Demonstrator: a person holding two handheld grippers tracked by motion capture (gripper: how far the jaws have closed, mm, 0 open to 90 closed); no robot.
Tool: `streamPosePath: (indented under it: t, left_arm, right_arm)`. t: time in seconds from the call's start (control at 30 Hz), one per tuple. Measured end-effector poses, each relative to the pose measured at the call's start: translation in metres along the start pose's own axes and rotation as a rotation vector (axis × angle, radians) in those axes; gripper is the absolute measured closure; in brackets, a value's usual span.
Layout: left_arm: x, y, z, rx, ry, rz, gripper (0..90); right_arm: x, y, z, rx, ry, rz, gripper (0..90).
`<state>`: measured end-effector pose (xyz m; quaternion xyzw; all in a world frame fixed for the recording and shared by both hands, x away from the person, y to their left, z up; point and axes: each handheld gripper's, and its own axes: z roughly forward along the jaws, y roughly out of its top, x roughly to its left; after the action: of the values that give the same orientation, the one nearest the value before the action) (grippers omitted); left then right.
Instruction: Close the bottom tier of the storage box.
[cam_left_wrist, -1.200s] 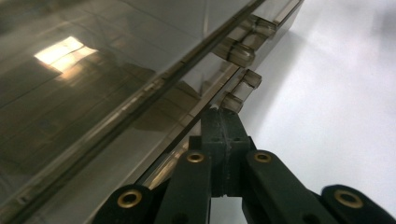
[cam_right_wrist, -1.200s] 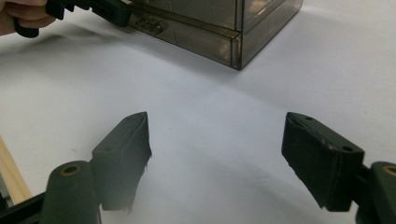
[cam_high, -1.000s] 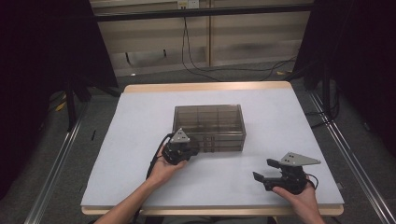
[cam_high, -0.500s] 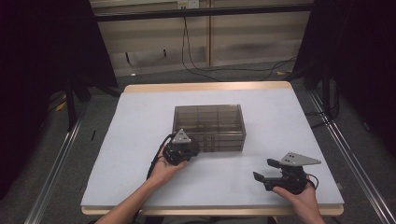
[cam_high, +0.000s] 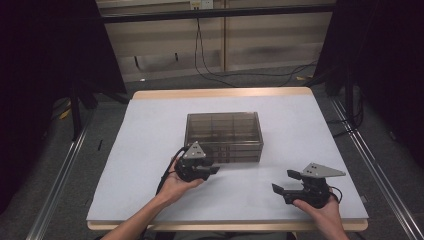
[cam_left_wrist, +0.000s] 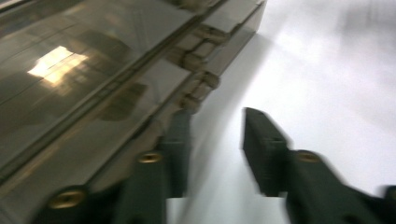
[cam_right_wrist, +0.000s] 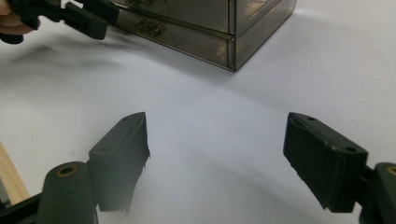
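Left hand-held gripper (cam_high: 212, 170) at front of smoky drawer box (cam_high: 224, 135) mid-table (cam_high: 150, 130) — jaws just been opening, nothing between. I'm keeping right hand-held gripper (cam_high: 284, 181) released — resting near table's front edge.

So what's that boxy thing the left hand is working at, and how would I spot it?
Start at the white table: near its middle stands a smoky, see-through plastic box, split into compartments, with small latches along its front. The left gripper sits against that front, jaws apart. It is the one brownish, see-through thing there; the grippers are black.
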<state>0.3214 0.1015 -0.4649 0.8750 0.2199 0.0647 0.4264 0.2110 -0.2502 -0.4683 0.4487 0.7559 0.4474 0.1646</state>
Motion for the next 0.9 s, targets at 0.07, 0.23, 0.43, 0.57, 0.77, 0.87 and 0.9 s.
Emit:
streamPosePath:
  t: [0.07, 0.23, 0.43, 0.57, 0.77, 0.87, 0.9]
  left_arm:
    - [-0.007, 0.002, -0.002, -0.009, 0.007, 0.015, 51.2]
    - [-0.015, 0.003, -0.009, -0.009, 0.015, 0.028, 30.2]
    - [-0.013, 0.0, -0.023, -0.024, 0.001, -0.025, 17.1]
    - [-0.013, -0.004, -0.033, -0.041, -0.007, -0.049, 11.6]
    - [-0.012, -0.009, -0.046, -0.044, -0.018, -0.05, 7.3]
    - [-0.012, -0.013, -0.054, -0.046, -0.025, -0.047, 4.2]
    - [-0.012, -0.015, -0.057, -0.057, -0.021, -0.05, 4.1]
  right_arm:
    - [-0.001, 0.0, 0.0, 0.001, -0.002, 0.0, 21.4]
    - [-0.002, 0.0, 0.0, -0.004, -0.004, 0.005, 21.2]
    - [-0.003, 0.0, 0.0, -0.005, -0.006, 0.004, 21.0]
    - [-0.002, 0.0, 0.0, -0.003, -0.006, 0.007, 21.0]
    - [-0.003, 0.0, -0.001, -0.003, -0.005, 0.009, 21.1]
    - [-0.003, 0.0, -0.001, -0.004, -0.005, 0.01, 21.1]
    - [-0.003, 0.0, -0.001, -0.006, -0.004, 0.008, 21.0]
